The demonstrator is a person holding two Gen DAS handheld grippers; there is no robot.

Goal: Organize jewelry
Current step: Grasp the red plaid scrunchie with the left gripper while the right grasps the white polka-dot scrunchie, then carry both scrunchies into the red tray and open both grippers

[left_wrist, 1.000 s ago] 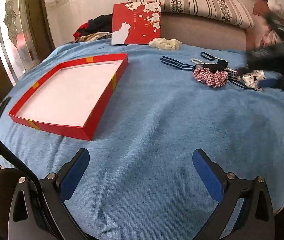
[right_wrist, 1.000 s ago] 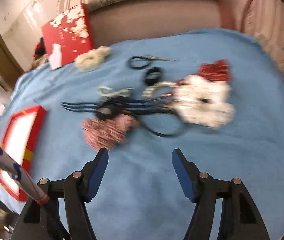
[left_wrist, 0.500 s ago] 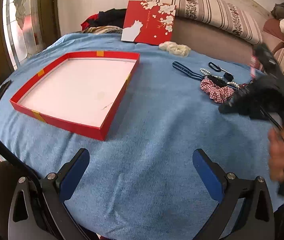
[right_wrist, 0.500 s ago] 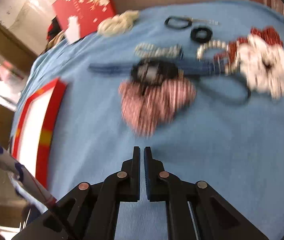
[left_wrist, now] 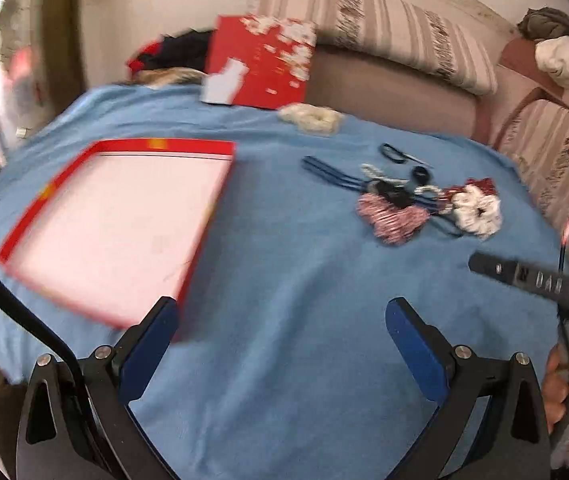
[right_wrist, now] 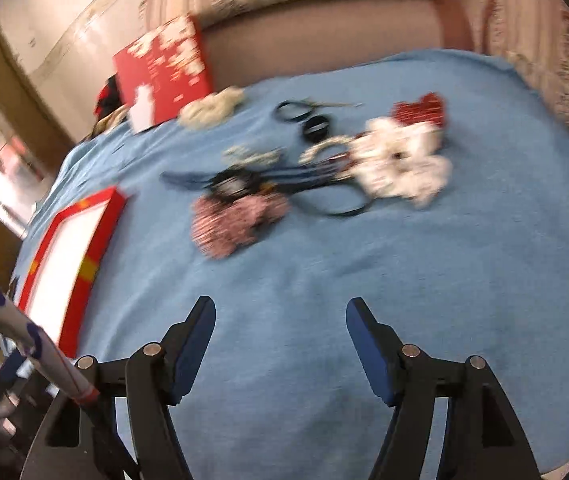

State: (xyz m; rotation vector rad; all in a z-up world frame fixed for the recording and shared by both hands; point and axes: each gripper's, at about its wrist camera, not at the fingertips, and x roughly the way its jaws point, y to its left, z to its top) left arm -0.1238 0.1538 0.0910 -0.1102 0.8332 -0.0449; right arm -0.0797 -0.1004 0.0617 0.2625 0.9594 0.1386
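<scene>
While the left wrist view is blurred, the left gripper (left_wrist: 282, 332) shows jaws wide apart, nothing between them, over bare blue cloth (left_wrist: 284, 280). Red tray (left_wrist: 116, 228) sits at 10 o'clock, empty. Jewelry pile (left_wrist: 404, 200) lies at 1 o'clock, well apart from the tray. A hand (left_wrist: 564, 384) shows at 4 o'clock.

Right wrist view: right gripper (right_wrist: 280, 336) has just been opening, jaws now apart and empty. Plaid scrunchie (right_wrist: 232, 220) at 12 o'clock is nearest, white scrunchie (right_wrist: 400, 164) at 1 o'clock, tray (right_wrist: 96, 236) at 9 o'clock.

Step, judged: approach for a first pick, nothing sorted yet. Next move needs the right gripper forward, straddling the plaid scrunchie, then closing.
</scene>
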